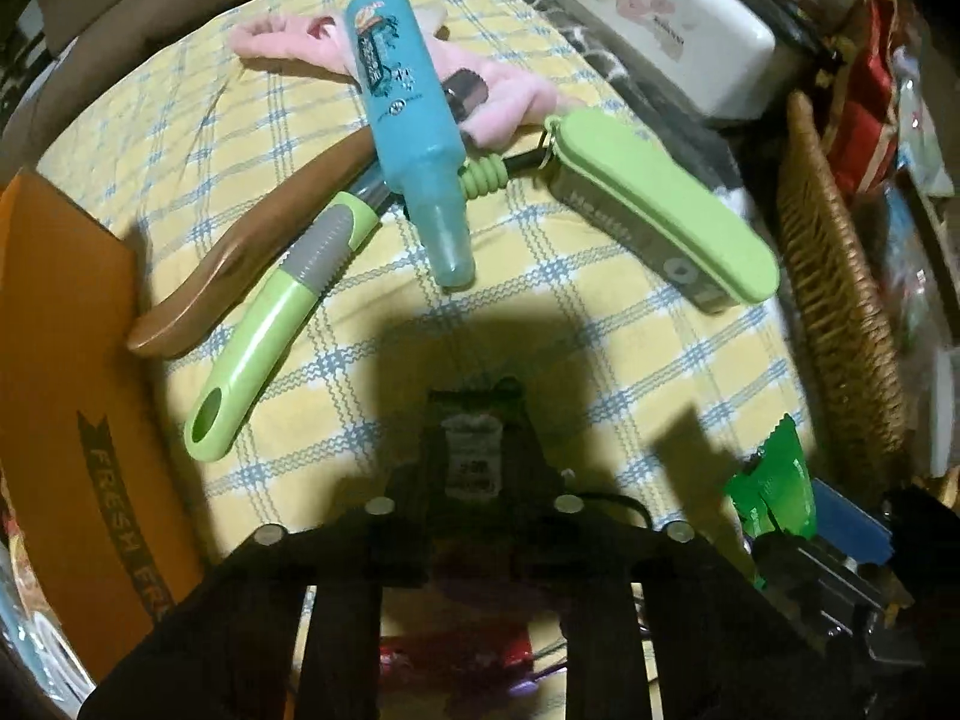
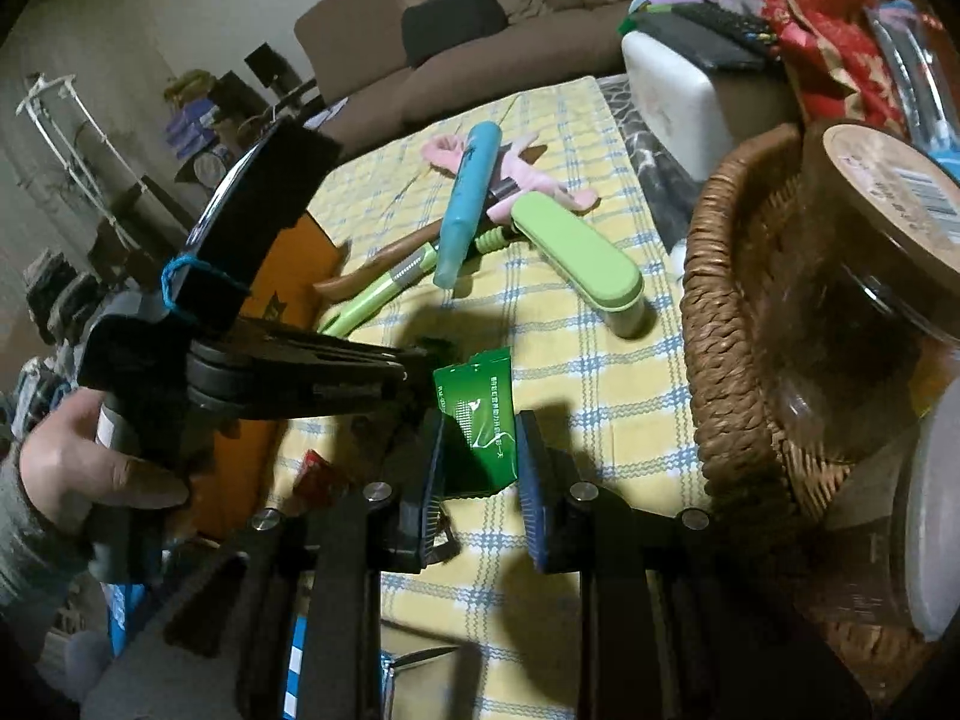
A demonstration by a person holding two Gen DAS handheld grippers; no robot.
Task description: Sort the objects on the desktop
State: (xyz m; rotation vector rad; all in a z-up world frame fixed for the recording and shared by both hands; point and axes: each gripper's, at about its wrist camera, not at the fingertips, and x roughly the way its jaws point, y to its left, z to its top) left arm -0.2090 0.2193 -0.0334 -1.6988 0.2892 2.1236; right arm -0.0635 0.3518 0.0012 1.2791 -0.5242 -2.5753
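Note:
My right gripper [image 2: 480,462] is shut on a green sachet [image 2: 477,414], held above the yellow checked cloth [image 2: 570,372]; the sachet also shows in the left wrist view [image 1: 774,492]. My left gripper [image 1: 474,456] is shut on a small grey label-bearing item [image 1: 474,459]; it also shows in the right wrist view [image 2: 414,360]. Ahead lies a pile: a teal bottle [image 1: 408,120], a green-handled tool [image 1: 270,312], a brown wooden piece [image 1: 240,252], a green flat case [image 1: 660,198] and a pink cloth [image 1: 510,90].
An orange cardboard box [image 1: 66,360] stands at the left. A wicker basket [image 2: 726,324] holding a brown-lidded jar [image 2: 852,276] stands at the right. A white box [image 1: 666,18] sits at the back right. A sofa [image 2: 480,30] is beyond the table.

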